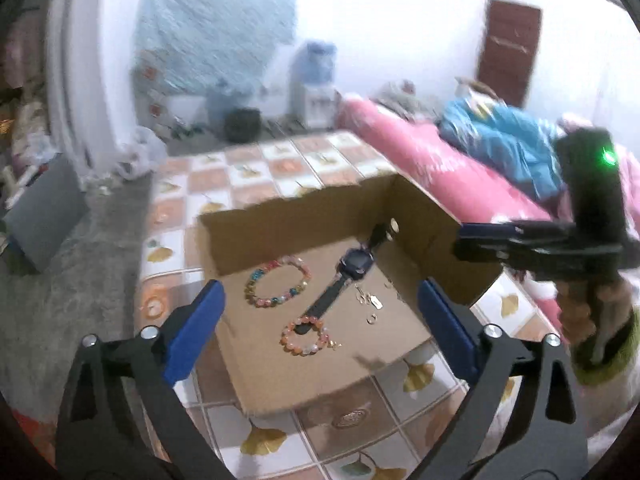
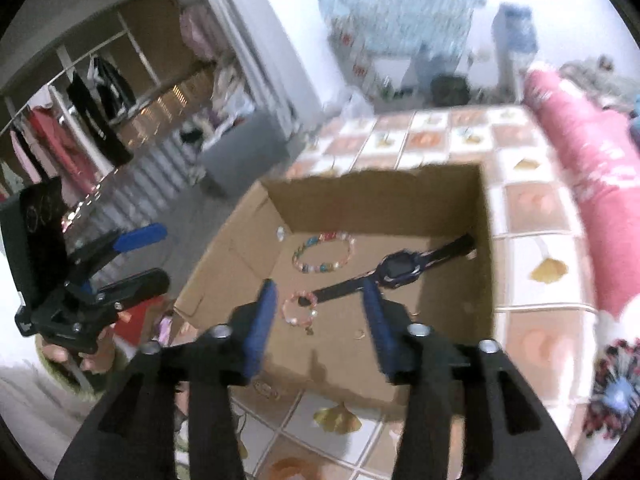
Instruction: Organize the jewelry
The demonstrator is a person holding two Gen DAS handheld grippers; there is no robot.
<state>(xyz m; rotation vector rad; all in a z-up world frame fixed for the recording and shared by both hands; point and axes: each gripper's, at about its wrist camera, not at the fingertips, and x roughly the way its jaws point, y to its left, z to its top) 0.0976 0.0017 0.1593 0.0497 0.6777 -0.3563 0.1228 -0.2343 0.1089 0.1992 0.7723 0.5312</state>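
An open cardboard box (image 1: 280,224) (image 2: 224,264) stands on a tiled table. Inside lie a multicoloured bead bracelet (image 1: 278,282) (image 2: 324,252), a dark wristwatch (image 1: 354,266) (image 2: 398,268), a pink-orange bead bracelet (image 1: 306,336) (image 2: 300,308) and small gold pieces (image 1: 370,304) (image 2: 359,334). My left gripper (image 1: 320,320) is open and empty above the box's near side. My right gripper (image 2: 320,316) is open and empty over the box, above the pink bracelet. The right gripper shows at the right edge of the left wrist view (image 1: 460,246); the left one shows at the left of the right wrist view (image 2: 160,254).
The table (image 1: 248,172) (image 2: 532,332) has a checked cloth with leaf prints. A pink padded bolster (image 1: 440,168) (image 2: 580,152) and blue cloth (image 1: 504,136) lie along its right side. A grey bin (image 2: 240,156), a clothes rack (image 2: 80,120) and floor clutter stand to the left.
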